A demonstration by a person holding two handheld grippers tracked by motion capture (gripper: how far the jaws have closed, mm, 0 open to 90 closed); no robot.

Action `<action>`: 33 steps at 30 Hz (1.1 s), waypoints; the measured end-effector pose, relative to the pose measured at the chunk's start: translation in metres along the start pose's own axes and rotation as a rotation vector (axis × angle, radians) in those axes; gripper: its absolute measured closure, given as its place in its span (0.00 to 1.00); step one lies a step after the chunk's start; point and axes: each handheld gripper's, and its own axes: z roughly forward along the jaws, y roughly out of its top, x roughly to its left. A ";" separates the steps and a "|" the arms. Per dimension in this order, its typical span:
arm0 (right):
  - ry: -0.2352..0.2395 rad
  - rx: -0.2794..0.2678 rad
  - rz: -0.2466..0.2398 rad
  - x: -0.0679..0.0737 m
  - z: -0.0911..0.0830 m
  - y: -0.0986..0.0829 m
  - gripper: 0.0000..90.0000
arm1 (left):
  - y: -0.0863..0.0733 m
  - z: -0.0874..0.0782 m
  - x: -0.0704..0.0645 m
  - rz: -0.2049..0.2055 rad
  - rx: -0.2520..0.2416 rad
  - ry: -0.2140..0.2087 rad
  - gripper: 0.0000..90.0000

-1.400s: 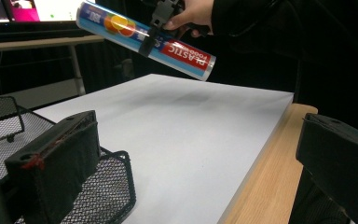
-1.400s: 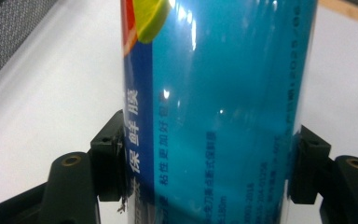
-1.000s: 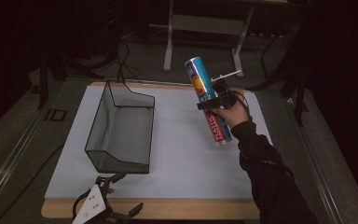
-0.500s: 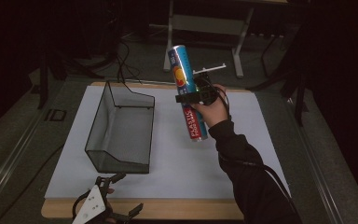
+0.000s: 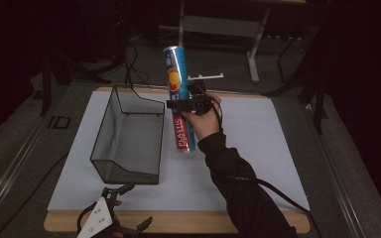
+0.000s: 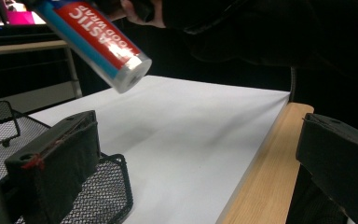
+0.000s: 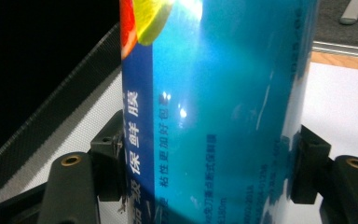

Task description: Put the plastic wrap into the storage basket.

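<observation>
A tall blue tube of plastic wrap point(image 5: 175, 74) with a red label hangs tilted above the white mat, just right of the black mesh basket point(image 5: 129, 134). My right gripper point(image 5: 180, 105) is shut on the tube's middle, and a hand holds it from the right. In the right gripper view the tube point(image 7: 223, 93) sits between both pads point(image 7: 112, 163). My left gripper point(image 5: 134, 208) lies at the table's front edge, open with nothing in it. In the left gripper view the tube's lower end point(image 6: 102, 46) hangs above the mat, and the basket's mesh point(image 6: 107, 196) is by the left jaw.
The white mat point(image 5: 258, 134) covers a wooden table whose edge point(image 5: 203, 223) runs along the front. Cables trail behind the basket point(image 5: 134, 69). A metal stand point(image 5: 218, 25) is on the dark floor beyond the table.
The right gripper has carried the tube leftwards, from the mat's right part to just beside the basket. The left gripper has stayed still.
</observation>
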 end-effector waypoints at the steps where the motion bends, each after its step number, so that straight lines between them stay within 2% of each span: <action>1: 0.007 -0.006 0.009 0.002 0.002 -0.001 0.36 | 0.000 0.000 0.000 0.000 0.000 -0.001 0.00; 7: 0.077 -0.037 0.102 0.013 0.019 -0.009 0.36 | 0.000 0.000 0.000 0.003 0.001 -0.005 0.00; 9: 0.086 -0.046 0.117 0.016 0.025 -0.013 0.36 | 0.000 0.000 0.000 0.004 0.003 -0.008 0.00; 11: 0.126 -0.052 0.141 0.019 0.030 -0.017 0.36 | 0.000 0.000 0.000 0.005 0.002 -0.011 0.00; 13: 0.137 -0.053 0.147 0.020 0.032 -0.019 0.36 | 0.000 0.000 0.000 0.006 0.002 -0.012 0.00; 14: 0.167 -0.056 0.163 0.025 0.038 -0.022 0.36 | 0.000 0.000 0.000 0.006 0.001 -0.013 0.00; 18: 0.213 -0.059 0.186 0.034 0.049 -0.032 0.36 | 0.000 0.000 0.000 0.007 0.002 -0.018 0.00; 21: 0.220 -0.048 0.218 0.038 0.058 -0.039 0.36 | 0.000 0.000 0.000 0.007 0.001 -0.021 0.00; 25: 0.209 -0.041 0.214 0.042 0.070 -0.048 0.36 | 0.000 -0.001 0.000 0.011 0.001 -0.025 0.00; 33: 0.168 0.008 0.251 0.037 0.086 -0.062 0.35 | 0.000 -0.001 0.000 0.011 0.003 -0.031 0.00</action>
